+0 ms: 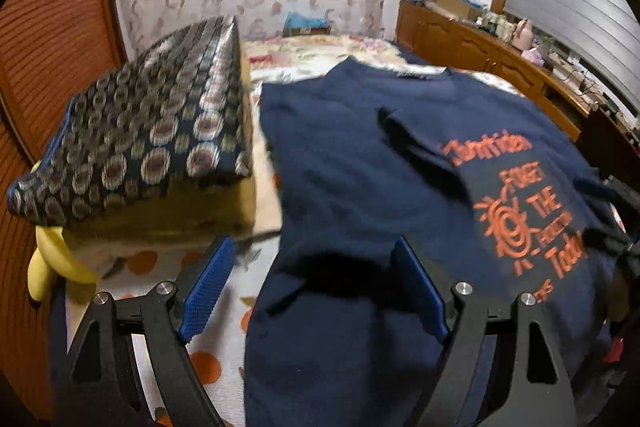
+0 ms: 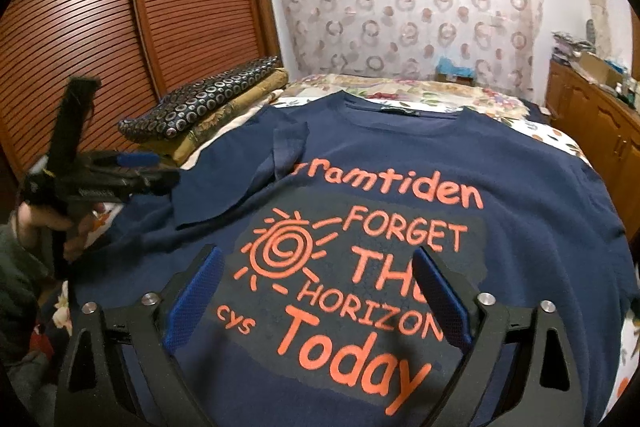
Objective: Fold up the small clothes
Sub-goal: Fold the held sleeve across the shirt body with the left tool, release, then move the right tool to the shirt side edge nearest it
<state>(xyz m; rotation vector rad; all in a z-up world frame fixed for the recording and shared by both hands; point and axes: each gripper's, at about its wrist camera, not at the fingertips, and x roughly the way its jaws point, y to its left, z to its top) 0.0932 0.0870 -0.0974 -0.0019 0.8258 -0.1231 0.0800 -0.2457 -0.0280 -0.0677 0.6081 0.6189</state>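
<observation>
A navy T-shirt (image 1: 360,167) (image 2: 400,155) with orange lettering and a sun print lies front up on the bed. Its sleeve (image 2: 240,179) (image 1: 416,143) is folded inward over the chest. My left gripper (image 1: 314,251) is open over the shirt's left side, with one blue pad over the bedsheet and nothing pressed between its fingers. In the right wrist view the left gripper (image 2: 160,167) hovers at the shirt's left edge, held by a hand (image 2: 36,219). My right gripper (image 2: 318,259) is open above the printed lower front and holds nothing.
A stack of folded patterned bedding (image 1: 140,147) (image 2: 200,107) sits on the bed left of the shirt, with a yellow plush toy (image 1: 52,259) beside it. A louvred wooden wardrobe (image 2: 100,27) stands on the left. On the right is a cluttered wooden cabinet (image 1: 480,47) (image 2: 592,123).
</observation>
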